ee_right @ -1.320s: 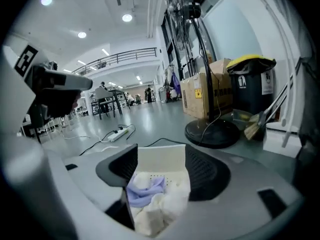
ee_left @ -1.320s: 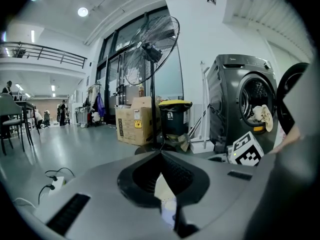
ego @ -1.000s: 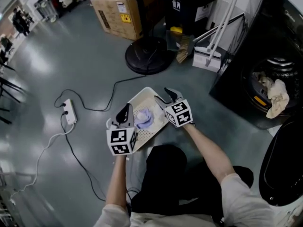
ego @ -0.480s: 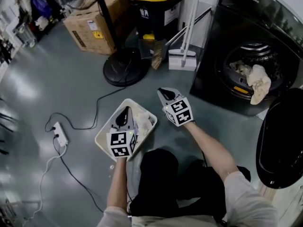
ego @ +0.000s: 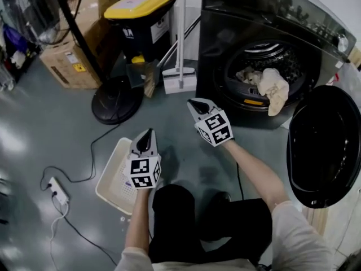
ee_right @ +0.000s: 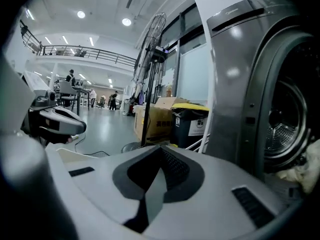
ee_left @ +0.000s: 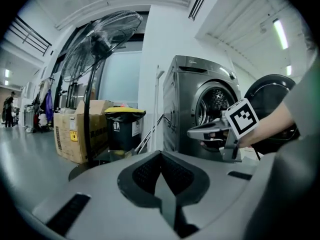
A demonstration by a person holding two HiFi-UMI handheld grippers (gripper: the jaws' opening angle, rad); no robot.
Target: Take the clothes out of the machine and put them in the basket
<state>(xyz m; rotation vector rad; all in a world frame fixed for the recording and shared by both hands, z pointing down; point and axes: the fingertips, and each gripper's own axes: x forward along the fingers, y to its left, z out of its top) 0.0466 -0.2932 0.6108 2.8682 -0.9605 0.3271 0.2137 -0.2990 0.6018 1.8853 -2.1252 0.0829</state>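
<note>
— While the head view shows clothes hanging from the machine, basket near the left gripper, what next?

— Left gripper view: pressed together, empty. Right gripper view: the right gripper likewise; spread it before the drum, then pinch deep.

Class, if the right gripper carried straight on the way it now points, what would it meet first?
Likely the white broom beside the washing machine, though depth is unclear; the right gripper, jaws shut, points toward its head.

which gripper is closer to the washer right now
The right gripper: it is out in front of the washer, near its open drum. The left gripper sits farther back, by the basket.
</note>
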